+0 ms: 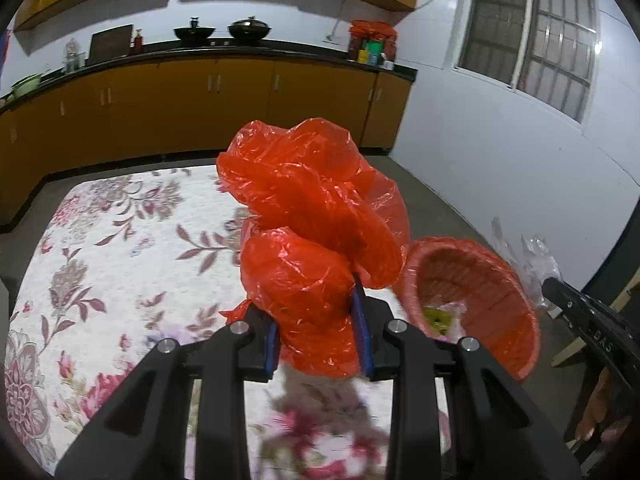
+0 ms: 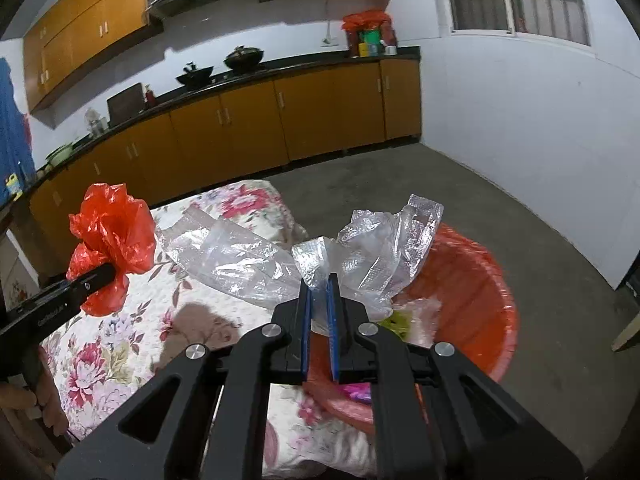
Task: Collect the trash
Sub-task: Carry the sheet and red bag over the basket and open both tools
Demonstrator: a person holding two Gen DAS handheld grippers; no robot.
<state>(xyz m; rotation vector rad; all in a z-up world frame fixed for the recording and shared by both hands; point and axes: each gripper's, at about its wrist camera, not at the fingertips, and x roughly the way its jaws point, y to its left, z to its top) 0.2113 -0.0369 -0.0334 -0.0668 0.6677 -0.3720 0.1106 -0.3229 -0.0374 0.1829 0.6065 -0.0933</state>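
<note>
Red plastic bag [image 1: 312,240] fills left gripper [image 1: 320,344]; right gripper [image 2: 320,312] pinches clear bag [image 2: 360,248].

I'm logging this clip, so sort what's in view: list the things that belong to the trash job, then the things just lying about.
Job:
- red plastic bag, clamped in left gripper
- clear plastic bag, clamped in right gripper
- red basket holding scraps

Lying about:
- floral tablecloth
- woks on counter
- containers in the counter's corner
</note>
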